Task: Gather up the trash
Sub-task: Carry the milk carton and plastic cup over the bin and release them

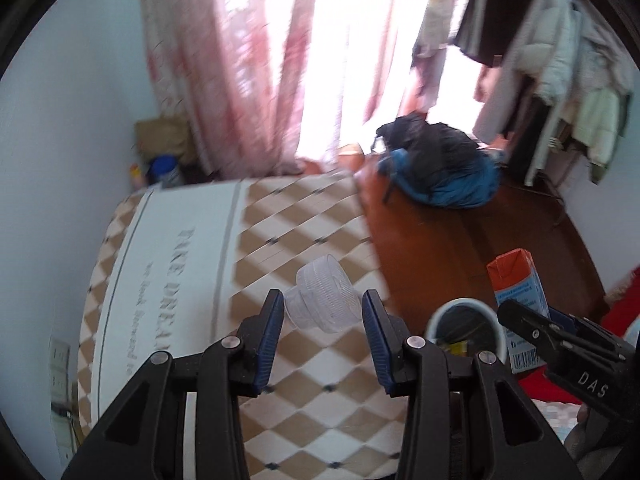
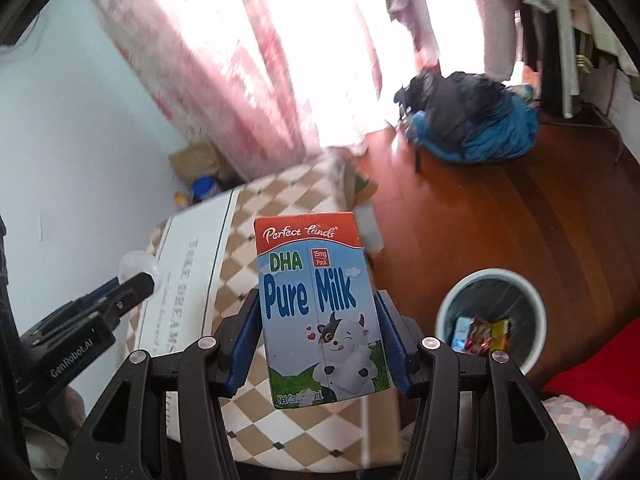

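Note:
My left gripper (image 1: 324, 320) is shut on a clear ribbed plastic cup (image 1: 326, 300), which lies tilted between the blue pads above the checkered bed cover (image 1: 304, 224). My right gripper (image 2: 316, 332) is shut on an upright "Pure Milk" carton (image 2: 320, 312) with a red top. A white round trash bin (image 2: 496, 273) stands on the wooden floor to the lower right of the carton, with several wrappers inside. In the left wrist view the carton (image 1: 516, 292) and the right gripper (image 1: 528, 320) hang beside the bin (image 1: 440, 314). The left gripper (image 2: 134, 286) shows at the right wrist view's left with the cup (image 2: 138, 266).
The bed fills the lower left, against a pale wall. On the brown wooden floor (image 2: 460, 216) lies a blue and black pile of clothes (image 2: 472, 120). Pink curtains (image 1: 248, 60) hang at the back, and a clothes rack (image 1: 568, 80) stands at the right. A red cloth (image 2: 592, 372) lies near the bin.

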